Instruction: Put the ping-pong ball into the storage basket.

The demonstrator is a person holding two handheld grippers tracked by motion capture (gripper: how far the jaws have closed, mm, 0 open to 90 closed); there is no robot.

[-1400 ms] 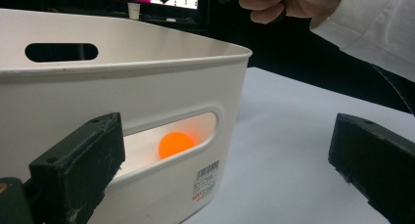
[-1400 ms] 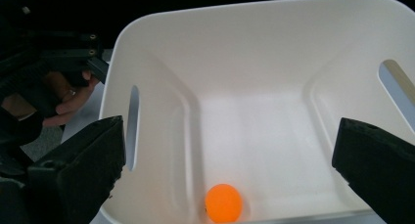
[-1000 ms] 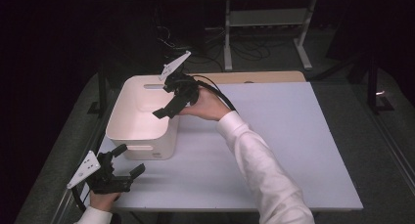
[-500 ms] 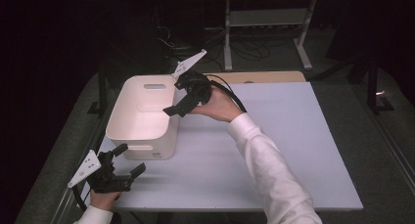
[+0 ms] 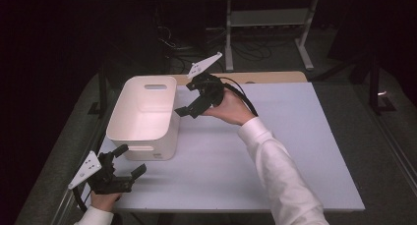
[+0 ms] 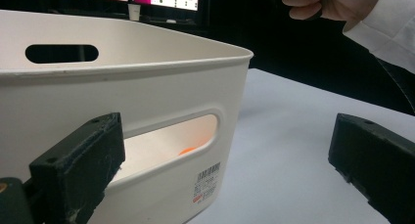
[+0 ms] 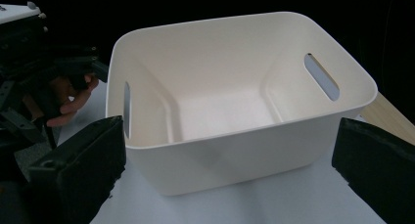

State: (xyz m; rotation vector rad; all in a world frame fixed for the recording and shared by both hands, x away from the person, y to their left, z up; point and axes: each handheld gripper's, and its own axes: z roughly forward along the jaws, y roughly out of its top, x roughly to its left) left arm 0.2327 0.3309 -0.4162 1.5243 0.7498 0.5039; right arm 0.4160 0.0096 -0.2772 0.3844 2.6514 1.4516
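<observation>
Dark surroundings frame a pale grey-white table (image 5: 275, 156), with a metal rack (image 5: 268, 23) and loose cables (image 5: 187, 53) on the floor beyond its far edge. White handled bin (image 5: 145, 114) stands on the table's left half. Right gripper (image 5: 189, 101), jaws wide apart, hangs just beside the bin's right rim. Left gripper (image 5: 129, 161), jaws likewise wide and holding nothing, sits at the near left corner, near the bin's front wall.

White table (image 5: 275, 156), cream bin (image 5: 142, 131) (handle slots) at left
</observation>
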